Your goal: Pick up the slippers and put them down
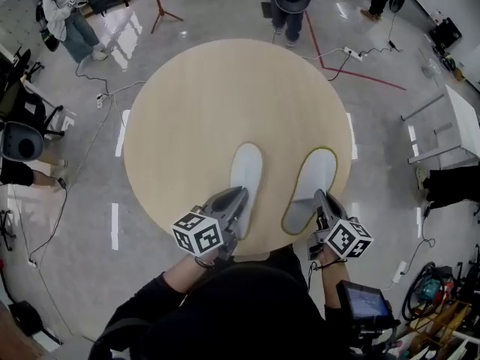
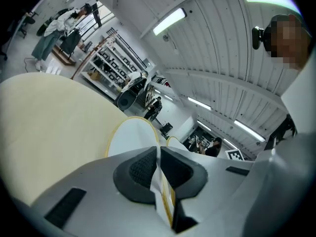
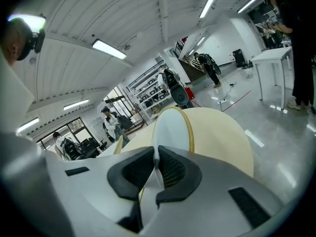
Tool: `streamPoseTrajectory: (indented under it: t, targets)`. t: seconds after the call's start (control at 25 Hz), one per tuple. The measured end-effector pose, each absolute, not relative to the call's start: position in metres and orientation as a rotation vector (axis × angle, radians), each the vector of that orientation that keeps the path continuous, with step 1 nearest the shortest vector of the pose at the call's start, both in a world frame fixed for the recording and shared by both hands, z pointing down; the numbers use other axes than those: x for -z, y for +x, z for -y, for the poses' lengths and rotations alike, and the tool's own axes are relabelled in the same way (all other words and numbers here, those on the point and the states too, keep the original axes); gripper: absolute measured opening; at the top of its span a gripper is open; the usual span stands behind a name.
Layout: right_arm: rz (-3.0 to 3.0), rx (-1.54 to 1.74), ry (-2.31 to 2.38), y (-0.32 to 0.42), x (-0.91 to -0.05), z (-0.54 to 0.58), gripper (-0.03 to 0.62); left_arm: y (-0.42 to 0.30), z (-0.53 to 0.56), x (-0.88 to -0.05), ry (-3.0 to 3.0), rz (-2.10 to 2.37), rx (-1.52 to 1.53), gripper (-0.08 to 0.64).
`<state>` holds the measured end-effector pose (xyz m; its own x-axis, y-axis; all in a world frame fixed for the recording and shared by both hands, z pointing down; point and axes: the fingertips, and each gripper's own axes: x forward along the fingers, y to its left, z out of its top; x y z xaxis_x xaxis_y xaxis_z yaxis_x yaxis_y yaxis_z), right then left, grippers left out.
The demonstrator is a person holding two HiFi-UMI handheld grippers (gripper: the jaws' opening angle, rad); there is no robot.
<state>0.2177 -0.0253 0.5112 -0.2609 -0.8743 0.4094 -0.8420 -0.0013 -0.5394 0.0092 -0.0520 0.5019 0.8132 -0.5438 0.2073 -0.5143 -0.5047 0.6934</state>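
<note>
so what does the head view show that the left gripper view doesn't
Only the head view: the left slipper and right slipper at full length, the whole round table and the floor with cables around it. Only the left gripper view: the left gripper seen close, shut on its slipper's heel rim, plus ceiling lights. Both: the round table and the left slipper.

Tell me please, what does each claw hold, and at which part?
Each claw is shut on one slipper: left claw pinches the left slipper at its near rim, right claw the right slipper likewise.
</note>
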Motion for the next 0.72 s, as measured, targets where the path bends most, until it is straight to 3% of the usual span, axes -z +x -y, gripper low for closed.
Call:
streamPoseTrajectory:
  t: [0.48,0.72]
  targets:
    - [-2.367,1.27,-1.632,0.387,-0.563,0.116,0.034,0.186,0.125,-0.554,2.076,1.05,-0.047,0.031]
    - [-2.409,1.381,-1.588,0.425,-0.608,0.145,0.034,0.238,0.156,-0.595,2.034,1.115,-0.108,0.031]
